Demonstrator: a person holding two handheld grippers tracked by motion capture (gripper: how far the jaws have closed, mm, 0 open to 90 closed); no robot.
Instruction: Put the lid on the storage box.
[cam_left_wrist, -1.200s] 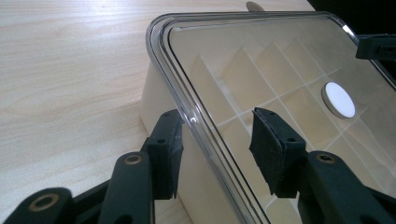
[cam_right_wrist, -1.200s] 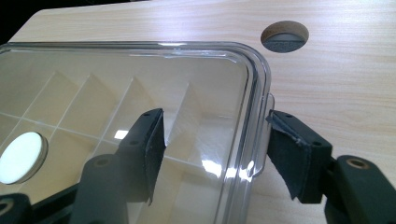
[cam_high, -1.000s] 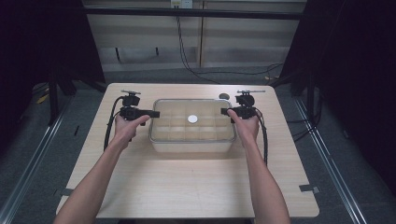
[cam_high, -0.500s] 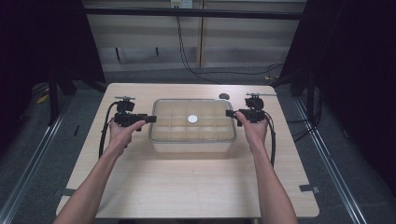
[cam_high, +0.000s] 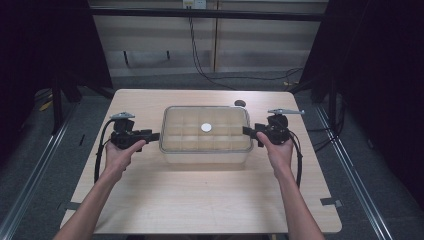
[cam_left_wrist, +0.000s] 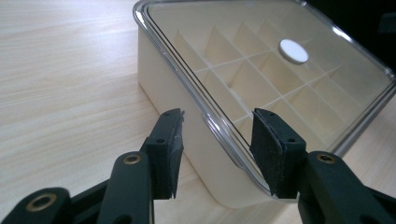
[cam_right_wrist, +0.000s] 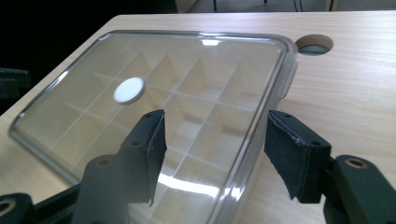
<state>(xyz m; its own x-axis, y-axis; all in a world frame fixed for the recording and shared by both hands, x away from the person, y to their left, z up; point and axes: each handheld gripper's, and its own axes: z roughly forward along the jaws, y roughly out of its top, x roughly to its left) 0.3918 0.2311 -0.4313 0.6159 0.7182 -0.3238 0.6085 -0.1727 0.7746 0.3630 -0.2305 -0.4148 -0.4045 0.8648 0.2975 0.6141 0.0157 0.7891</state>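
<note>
Two hand-held grippers set at the ends of a lidded compartment box.

The left gripper (cam_left_wrist: 217, 154) jaws, just closing, are parted astride the clear lid (cam_left_wrist: 261, 60) edge, untouched. The right gripper (cam_right_wrist: 215, 156) jaws, also closing, are parted over the opposite rim. The box (cam_high: 205, 150) is seen mid-frame on the table (cam_high: 210, 200).

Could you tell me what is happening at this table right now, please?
A person holds a black two-jaw gripper in each hand at the short ends of a cream compartmented plastic box with a clear lid, on a light wooden table. The left gripper and right gripper both straddle the lid's rim. Their jaws have just been closing, yet gaps remain around the rim, so neither grips it. A small white disc sits at the lid's centre.
</note>
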